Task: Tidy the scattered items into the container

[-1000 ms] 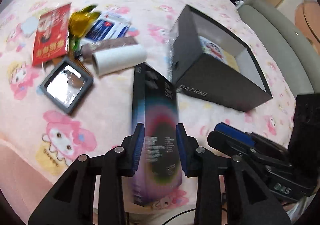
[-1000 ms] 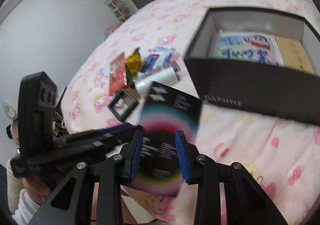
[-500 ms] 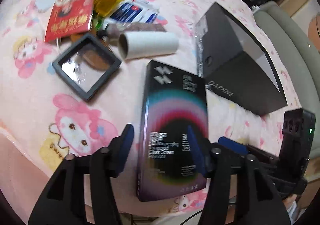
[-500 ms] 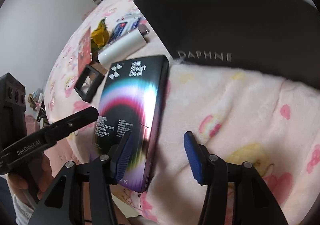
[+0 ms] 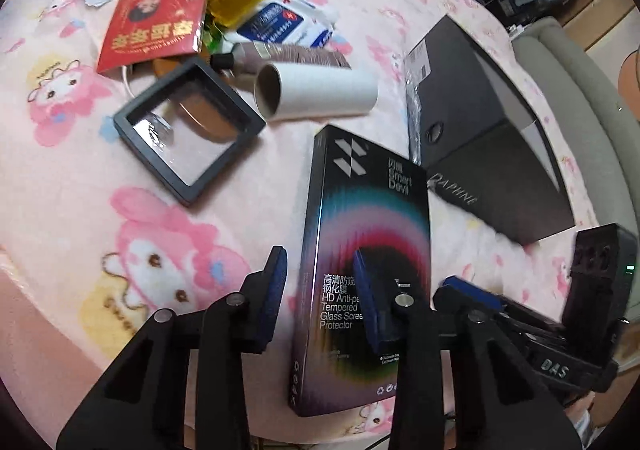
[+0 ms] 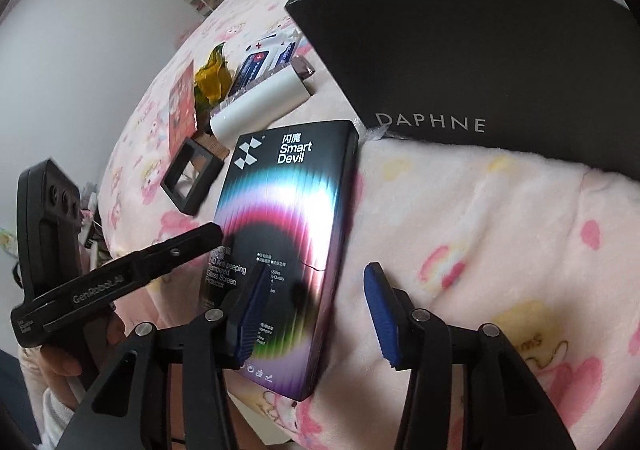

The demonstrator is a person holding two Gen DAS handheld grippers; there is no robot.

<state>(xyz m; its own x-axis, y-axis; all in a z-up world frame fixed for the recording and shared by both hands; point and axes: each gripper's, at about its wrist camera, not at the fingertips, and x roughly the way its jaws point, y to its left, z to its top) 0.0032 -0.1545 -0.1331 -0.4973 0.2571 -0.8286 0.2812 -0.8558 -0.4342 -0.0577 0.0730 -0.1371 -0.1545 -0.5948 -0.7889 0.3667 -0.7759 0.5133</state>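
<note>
Left to right: square frame (image 5: 188, 138) and paper tube (image 5: 316, 96) lie loose on the blanket (image 5: 80, 210).

Screen protector box (image 5: 366, 270) lies flat mid-bed, just beside the DAPHNE container (image 5: 496, 178).

Left gripper (image 5: 320, 290): jaws apart, straddling the box's left edge.

Right gripper (image 6: 312, 310): jaws apart, over its right edge, gripping nothing.

Advice: pinch one long edge squarely, lift clear of the container wall, then lower inside.

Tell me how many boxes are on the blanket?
2: the flat black rainbow-printed screen protector box lying nearest, and the big open black DAPHNE cardboard box right behind it. More may hide under the pile.
</note>
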